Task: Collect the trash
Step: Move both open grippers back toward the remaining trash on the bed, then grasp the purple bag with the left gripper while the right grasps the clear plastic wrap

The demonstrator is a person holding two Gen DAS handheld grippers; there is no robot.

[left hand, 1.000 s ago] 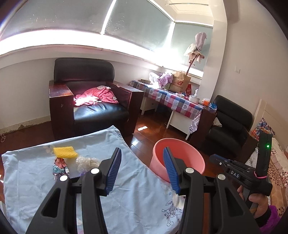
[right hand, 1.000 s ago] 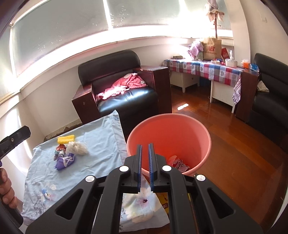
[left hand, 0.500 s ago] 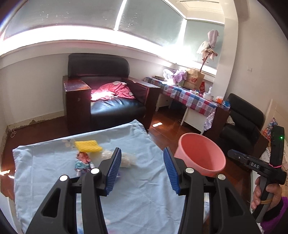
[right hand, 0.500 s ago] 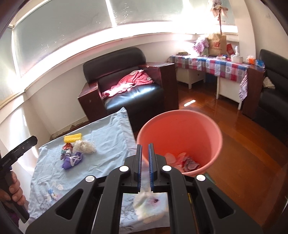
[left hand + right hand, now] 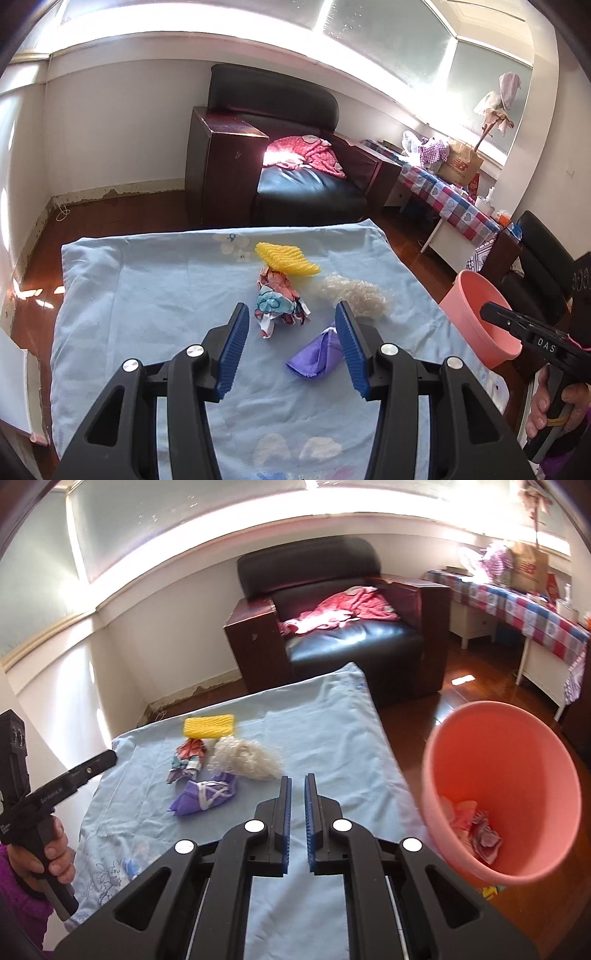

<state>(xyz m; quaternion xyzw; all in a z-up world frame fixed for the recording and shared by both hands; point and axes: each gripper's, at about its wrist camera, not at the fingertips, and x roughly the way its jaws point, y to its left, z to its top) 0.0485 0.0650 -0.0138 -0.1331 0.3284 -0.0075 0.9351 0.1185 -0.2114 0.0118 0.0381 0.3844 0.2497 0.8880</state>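
- Trash pile on the blue cloth [image 5: 155, 295]: crumpled colourful wrapper [image 5: 279, 301], purple wad [image 5: 317, 352], yellow foam net [image 5: 286, 256], whitish plastic clump [image 5: 356, 293], all close together, some touching.
- Change: a second ago the left view showed the pile far off to the left; now it sits straight ahead, wrapper and purple wad framed between the jaws.
- Left gripper [image 5: 291, 350] jaws well apart, nothing held, above the cloth, not touching trash yet.
- Right gripper [image 5: 297, 821] nearly closed, empty; half a second ago its view faced into the pink bucket [image 5: 465, 720], now the bucket is off to the right.
- Bucket holds some trash already, on the floor beside the cloth edge.
- Likely next: left grab of wrapper or purple wad.
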